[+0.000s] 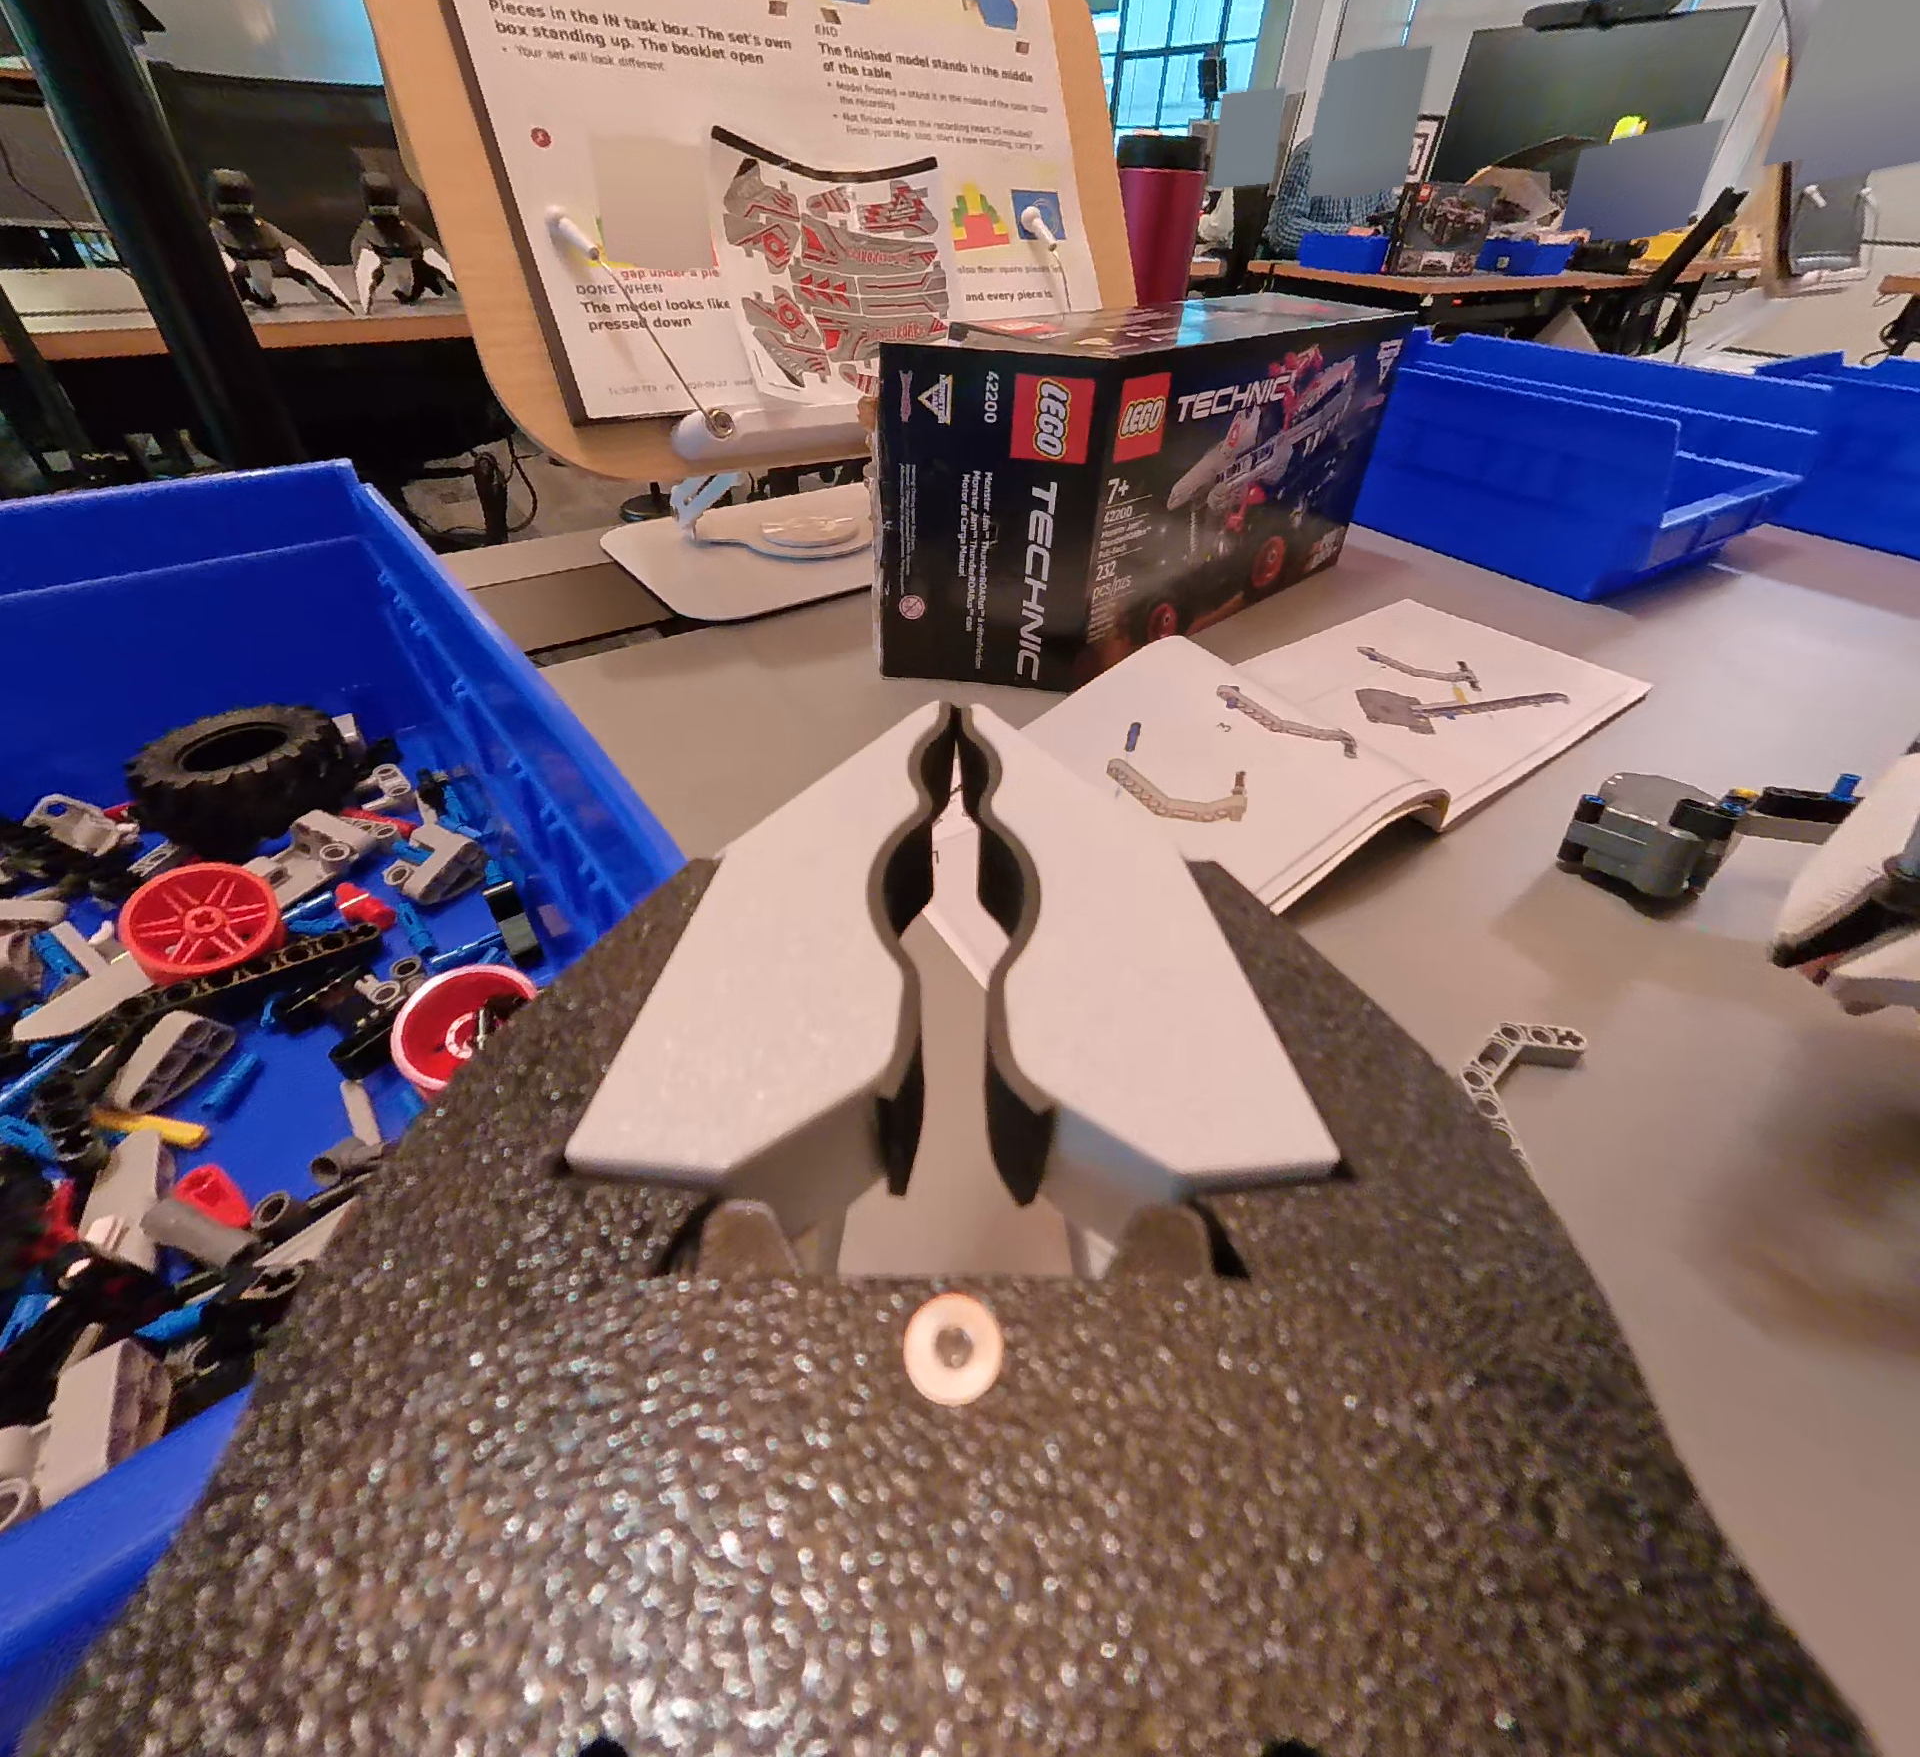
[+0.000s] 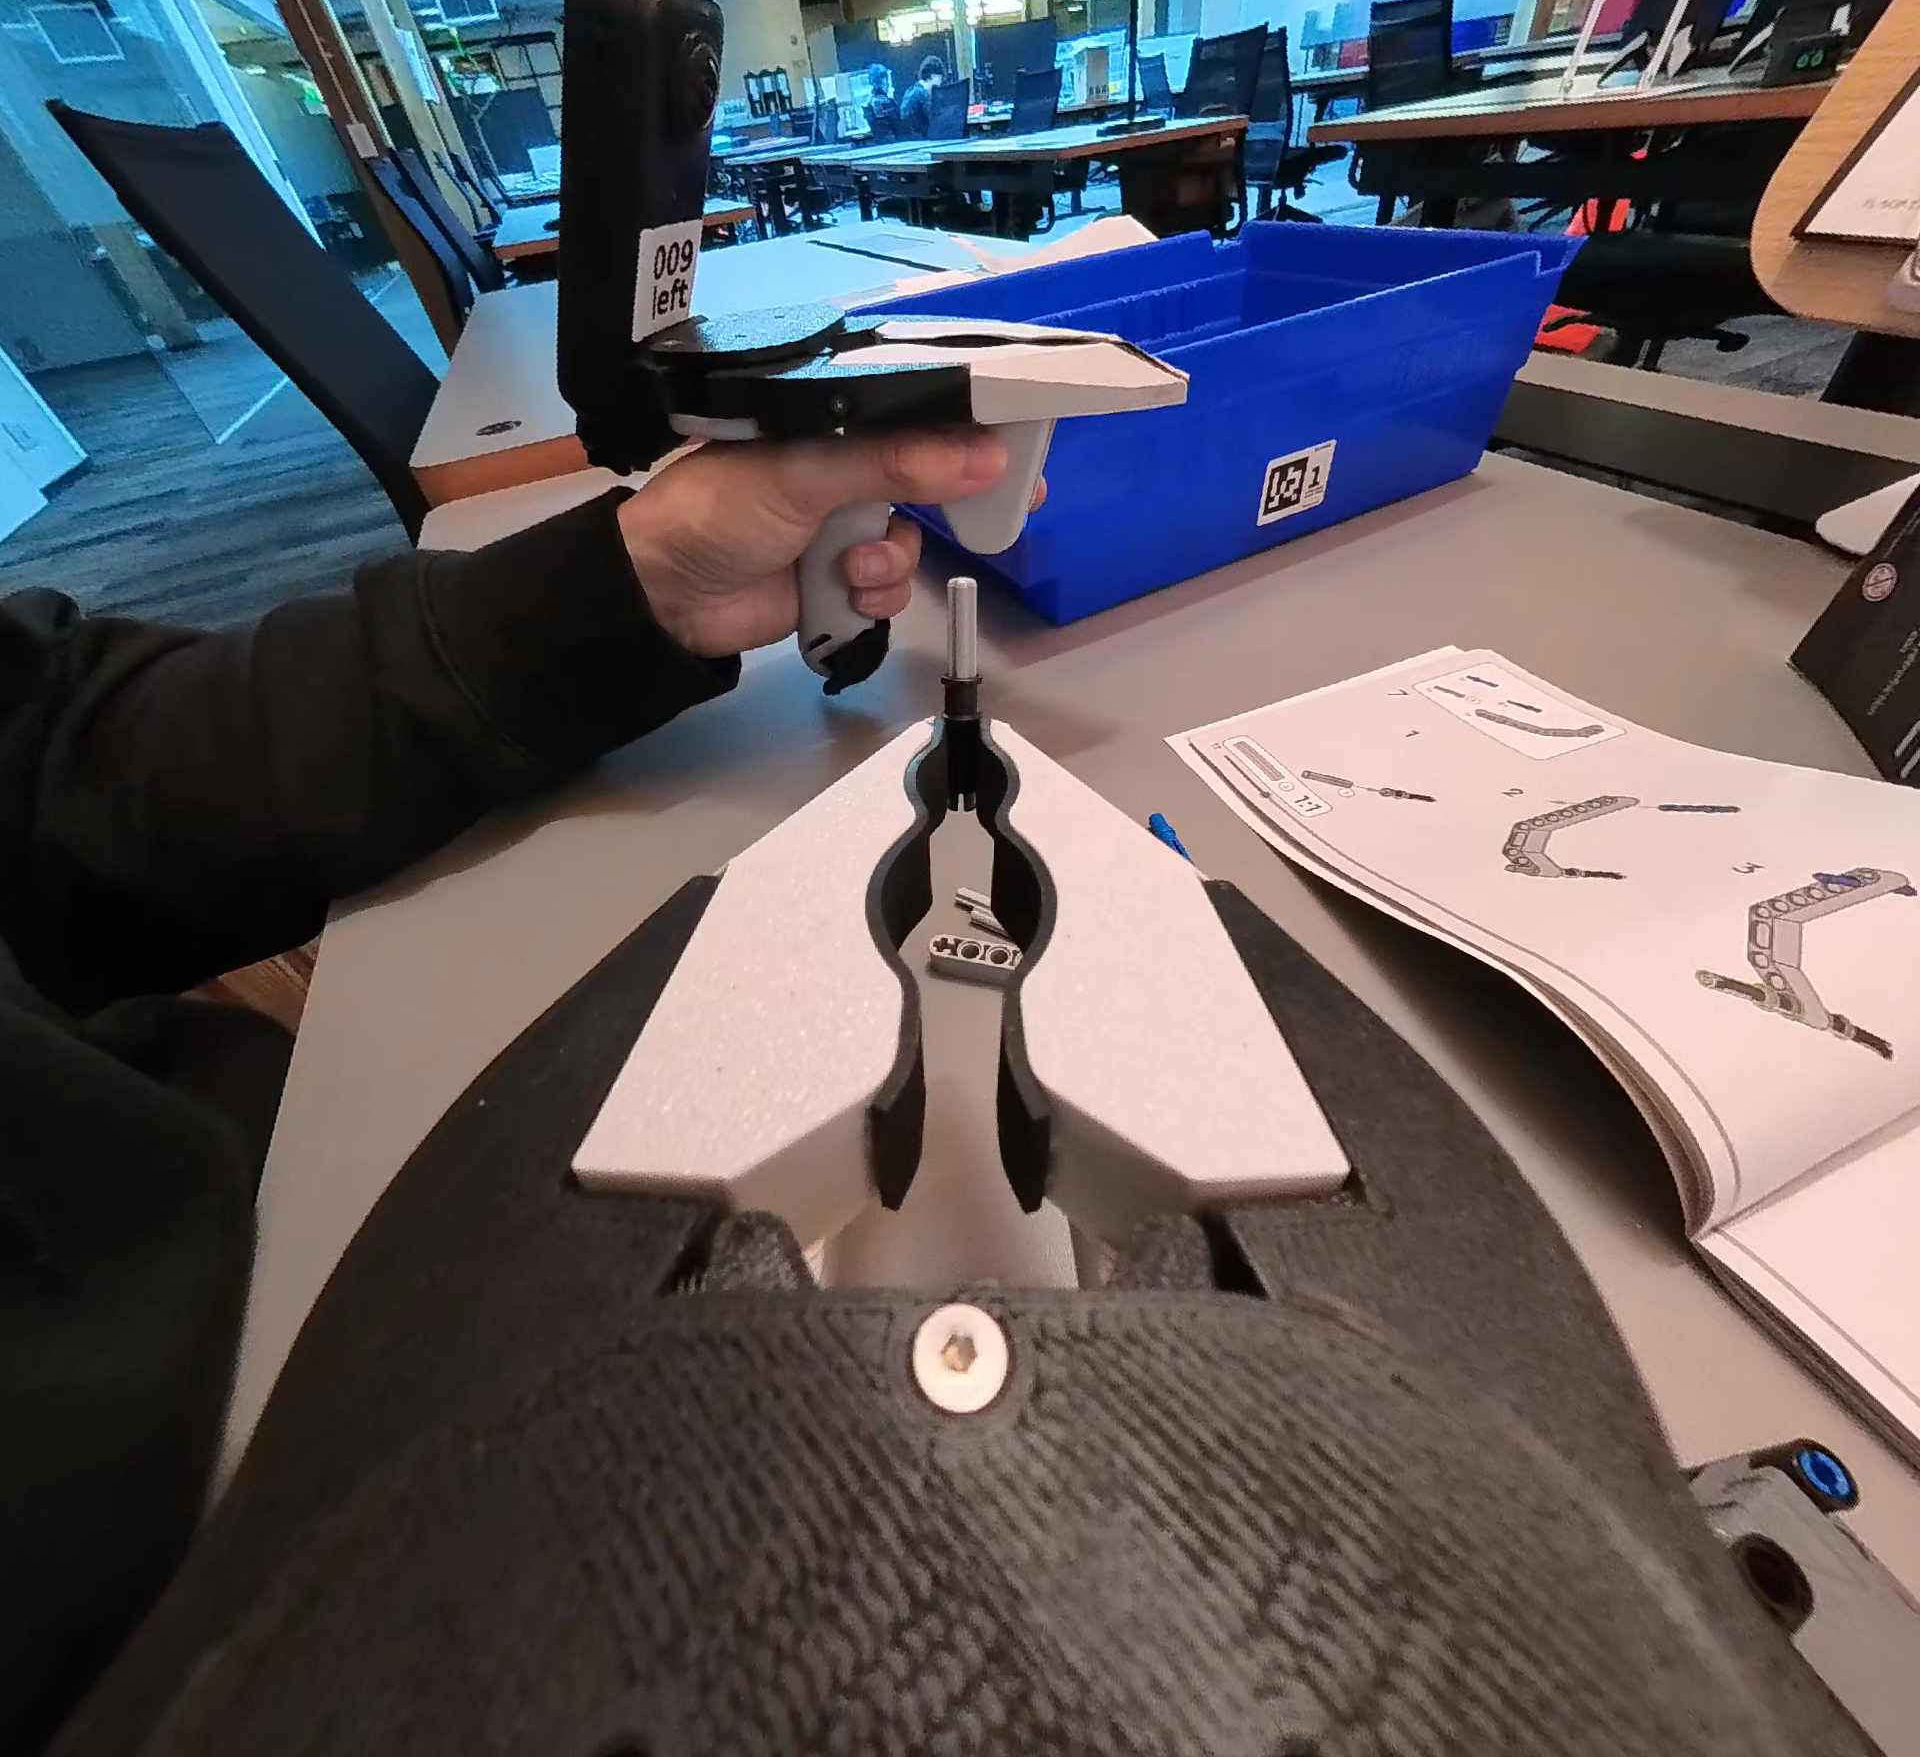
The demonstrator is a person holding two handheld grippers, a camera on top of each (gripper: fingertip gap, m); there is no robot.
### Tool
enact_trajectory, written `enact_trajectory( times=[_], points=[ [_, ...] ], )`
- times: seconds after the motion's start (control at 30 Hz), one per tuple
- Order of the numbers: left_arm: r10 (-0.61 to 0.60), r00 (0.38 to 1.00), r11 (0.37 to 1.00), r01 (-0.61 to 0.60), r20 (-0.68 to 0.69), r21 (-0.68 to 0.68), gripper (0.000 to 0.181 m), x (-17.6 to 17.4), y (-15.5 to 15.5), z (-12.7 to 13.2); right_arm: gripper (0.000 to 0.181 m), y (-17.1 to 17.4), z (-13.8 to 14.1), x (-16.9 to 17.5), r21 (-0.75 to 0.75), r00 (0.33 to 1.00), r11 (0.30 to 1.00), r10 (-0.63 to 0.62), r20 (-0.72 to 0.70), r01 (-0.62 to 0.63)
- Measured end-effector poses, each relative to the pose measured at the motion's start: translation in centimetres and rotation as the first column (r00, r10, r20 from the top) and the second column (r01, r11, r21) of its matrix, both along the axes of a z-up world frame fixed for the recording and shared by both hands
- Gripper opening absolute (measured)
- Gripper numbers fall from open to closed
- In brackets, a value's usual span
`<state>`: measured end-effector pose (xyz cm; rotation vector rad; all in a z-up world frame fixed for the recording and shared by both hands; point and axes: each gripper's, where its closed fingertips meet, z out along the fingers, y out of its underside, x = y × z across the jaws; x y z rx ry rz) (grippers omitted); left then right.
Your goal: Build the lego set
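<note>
Axle (image 2: 958,642) work is the step we judge to be in hand: our right claw (image 2: 961,757) is pinched tight on a dark connector at its tips, a grey axle standing upright out of it above the desk (image 2: 1351,585). Our left claw (image 1: 954,731) hangs closed and empty over the desk, beside the blue bin (image 1: 343,564) of loose parts. An angled grey beam (image 1: 1522,1063) lies on the desk near the open booklet (image 2: 1558,876), the part-built grey block (image 1: 1652,840) just beyond. Next, we likely must pick up that beam with the left and line a hole up with the axle
</note>
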<state>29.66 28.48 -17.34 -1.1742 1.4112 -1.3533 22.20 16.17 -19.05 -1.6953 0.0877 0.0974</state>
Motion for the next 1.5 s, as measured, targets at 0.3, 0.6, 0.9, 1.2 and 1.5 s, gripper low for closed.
enact_trajectory(
  times=[0.3,0.6,0.9,1.2,1.5],
  points=[
    [0.0,1.0,1.0,0.0,0.0,-0.003,0.0,0.0,0.1,-0.1,0.0,0.1,-0.2,-0.2,-0.013,1.0,1.0,0.002,0.018,-0.002],
    [-0.001,1.0,1.0,0.001,0.004,0.003,0.0,-0.1,0.1,0.0,0.0,0.2,-0.3,-0.4,-0.025,0.999,1.0,0.006,0.033,-0.005],
    [-0.002,1.0,1.0,0.002,0.003,0.001,0.0,-0.1,0.1,0.0,0.0,0.4,-0.5,-0.4,-0.041,0.999,0.999,0.006,0.038,-0.004],
    [-0.003,1.0,1.0,0.003,0.003,0.006,0.0,-0.1,0.1,0.0,0.001,0.6,-1.0,-0.7,-0.074,0.998,0.997,0.006,0.066,-0.001],
    [-0.007,1.0,1.0,0.007,0.003,0.0,0.0,-0.2,0.1,0.0,0.001,0.7,-1.0,-0.8,-0.077,0.997,0.997,0.012,0.071,-0.007]
  ],
)
